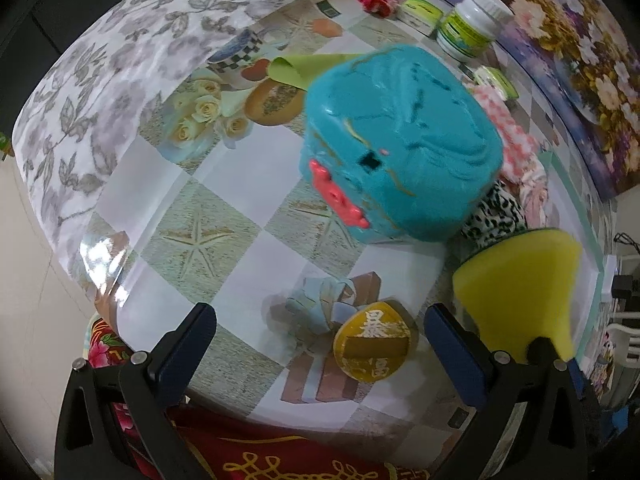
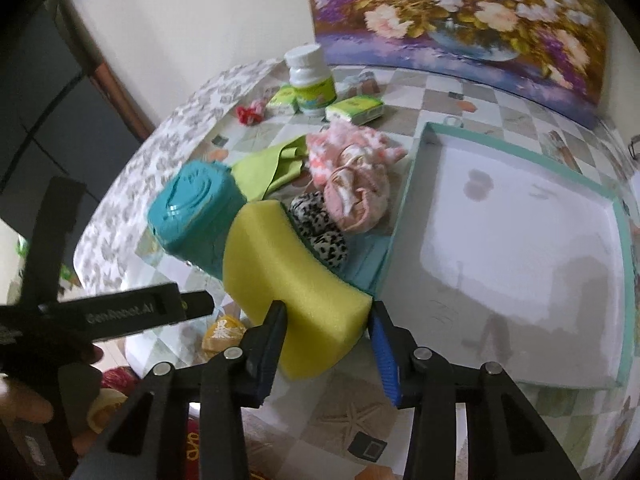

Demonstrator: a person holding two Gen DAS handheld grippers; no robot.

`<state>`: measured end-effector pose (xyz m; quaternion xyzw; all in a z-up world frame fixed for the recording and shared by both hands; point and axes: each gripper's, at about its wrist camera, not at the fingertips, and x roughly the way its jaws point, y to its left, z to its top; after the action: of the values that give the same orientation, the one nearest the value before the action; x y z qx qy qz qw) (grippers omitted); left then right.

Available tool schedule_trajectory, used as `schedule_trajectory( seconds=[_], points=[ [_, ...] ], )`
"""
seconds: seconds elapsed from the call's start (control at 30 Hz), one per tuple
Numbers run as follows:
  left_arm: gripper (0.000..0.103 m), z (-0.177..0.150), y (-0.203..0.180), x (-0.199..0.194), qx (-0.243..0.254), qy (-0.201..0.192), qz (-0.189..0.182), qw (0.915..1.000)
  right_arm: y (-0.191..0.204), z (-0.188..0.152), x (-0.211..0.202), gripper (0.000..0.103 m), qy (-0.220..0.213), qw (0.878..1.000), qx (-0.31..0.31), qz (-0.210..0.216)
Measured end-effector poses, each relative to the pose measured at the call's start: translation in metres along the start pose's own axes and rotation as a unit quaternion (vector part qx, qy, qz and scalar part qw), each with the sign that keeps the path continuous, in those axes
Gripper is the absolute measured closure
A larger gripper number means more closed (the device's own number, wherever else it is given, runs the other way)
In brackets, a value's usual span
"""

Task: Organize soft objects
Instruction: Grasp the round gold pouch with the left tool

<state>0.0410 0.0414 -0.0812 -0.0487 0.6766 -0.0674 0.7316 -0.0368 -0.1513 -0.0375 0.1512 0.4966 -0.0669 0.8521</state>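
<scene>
Your right gripper (image 2: pixel 326 334) clamps the yellow sponge (image 2: pixel 288 276); your left gripper (image 1: pixel 320 328) is spread wide and holds nothing.

The sponge sticks out ahead of your right fingers, lifted above the checked tablecloth (image 2: pixel 404 128), just beside the corner of the teal-rimmed tray (image 2: pixel 404 204). Past it lie a black-and-white spotted cloth (image 2: pixel 320 226), a pink fuzzy bundle (image 2: pixel 354 176) and a green cloth (image 2: pixel 260 172). The teal plastic box (image 1: pixel 400 140) sits ahead of your left fingers, with a white bottle (image 1: pixel 472 26) near the flower painting (image 1: pixel 568 60).
</scene>
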Motion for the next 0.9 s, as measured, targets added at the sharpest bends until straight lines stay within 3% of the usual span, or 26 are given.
schedule_trajectory(
  seconds=[0.3,0.5,0.63,0.9],
  points=[
    [0.004,-0.011,-0.05,0.021,0.068,0.04,0.018,0.9967,-0.021,0.002,-0.016,0.059,-0.02,0.999,0.042,0.014],
    [0.031,-0.018,-0.073,0.039,0.097,0.071,0.029,0.9924,-0.027,0.001,-0.018,0.059,-0.021,0.998,0.052,0.015],
    [0.049,-0.017,-0.077,0.039,0.097,0.061,0.034,0.9928,-0.027,0.0,-0.019,0.059,-0.023,0.998,0.054,0.015],
    [0.05,-0.006,-0.056,0.029,0.081,0.051,0.02,0.9952,-0.031,0.002,-0.027,0.059,-0.039,0.997,0.065,0.026]
  ],
)
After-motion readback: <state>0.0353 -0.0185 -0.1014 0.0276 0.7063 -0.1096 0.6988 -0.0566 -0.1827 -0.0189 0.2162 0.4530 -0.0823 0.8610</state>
